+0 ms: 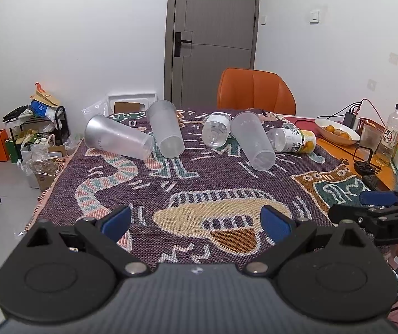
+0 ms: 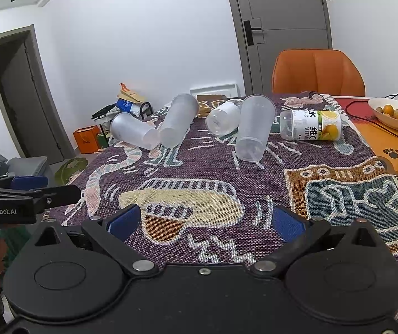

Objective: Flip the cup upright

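A white-walled room with a grey door (image 1: 212, 36) and an orange chair (image 1: 256, 91) frames a surface draped in a purple patterned cloth (image 1: 199, 183), where five clear containers lie toppled in a row at 12 o'clock. From the left wrist view, a frosted cup (image 1: 116, 137) lies on its side at 11 o'clock, its base touching a second frosted cup (image 1: 166, 128) just beside it. A third cup (image 1: 253, 140) lies at 1 o'clock, its closed base toward the camera. Between the second and third cups rests a small clear bottle (image 1: 216, 129) with a white label, and at 2 o'clock, just beside the third cup, a bottle with a yellow fruit label (image 1: 293, 140) lies flat. None of the cups stands upright.

The left hand-held gripper (image 1: 197, 222) hovers over the near edge of the cloth, its blue-padded fingers spread wide and holding nothing. The right hand-held gripper (image 2: 207, 222) sits likewise at 6 o'clock in its own view, fingers apart and empty, well short of the cups.

At 3 o'clock, on the bare orange part of the surface, a white bowl of small oranges (image 1: 336, 131) sits near black cables and a tall clear drink bottle (image 1: 390, 136). Bags and boxes (image 1: 36, 142) crowd the floor at 9 o'clock.
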Demonstrator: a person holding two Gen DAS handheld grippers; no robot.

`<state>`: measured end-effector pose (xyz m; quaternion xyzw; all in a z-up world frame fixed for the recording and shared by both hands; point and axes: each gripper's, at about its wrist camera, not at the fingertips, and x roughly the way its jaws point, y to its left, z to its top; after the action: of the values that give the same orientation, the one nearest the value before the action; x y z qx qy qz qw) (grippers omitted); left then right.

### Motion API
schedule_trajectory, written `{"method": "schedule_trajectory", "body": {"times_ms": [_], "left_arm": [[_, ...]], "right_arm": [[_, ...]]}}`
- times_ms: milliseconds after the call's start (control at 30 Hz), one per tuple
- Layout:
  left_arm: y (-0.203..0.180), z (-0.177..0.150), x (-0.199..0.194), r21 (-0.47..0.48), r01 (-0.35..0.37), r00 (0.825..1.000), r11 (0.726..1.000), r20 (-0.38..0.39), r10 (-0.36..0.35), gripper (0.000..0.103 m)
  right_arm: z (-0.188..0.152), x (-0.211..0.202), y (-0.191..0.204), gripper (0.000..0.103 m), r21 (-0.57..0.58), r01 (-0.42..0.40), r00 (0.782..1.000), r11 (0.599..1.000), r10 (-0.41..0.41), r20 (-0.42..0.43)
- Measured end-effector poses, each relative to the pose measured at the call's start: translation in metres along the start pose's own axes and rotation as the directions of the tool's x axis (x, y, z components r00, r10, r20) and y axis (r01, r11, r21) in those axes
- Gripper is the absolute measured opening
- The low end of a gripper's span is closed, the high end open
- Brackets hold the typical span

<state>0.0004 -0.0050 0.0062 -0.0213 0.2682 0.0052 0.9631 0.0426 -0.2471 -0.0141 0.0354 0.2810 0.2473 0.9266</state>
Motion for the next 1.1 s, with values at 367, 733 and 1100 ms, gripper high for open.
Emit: {"method": "schedule_trajectory", "body": {"times_ms": [367,733,1100], "left_arm": [[0.001,-0.002,0.0,-0.006,0.016,0.999,1.0,0.029,-0.016,0.098],[0.001,-0.004,-0.001,-0.005,0.018,0.999,1.0,0.038,-0.018,0.098],[0.002,-0.001,-0.014,-0.01,0.031,0.996,0.999,0.08,-0.03,0.098]], "right_arm": [[0.0,-0.001,0.0,0.103,-0.006,0.009,1.0,1.0,-0.009,0.01],[0.001,-0.002,0.001,0.103,-0.01,0.008,1.0,1.0,-0.008,0.014],[0.004,-0.009,0.002,0.103,-0.017,0.013,0.999,1.0,-0.013,0.034]]}}
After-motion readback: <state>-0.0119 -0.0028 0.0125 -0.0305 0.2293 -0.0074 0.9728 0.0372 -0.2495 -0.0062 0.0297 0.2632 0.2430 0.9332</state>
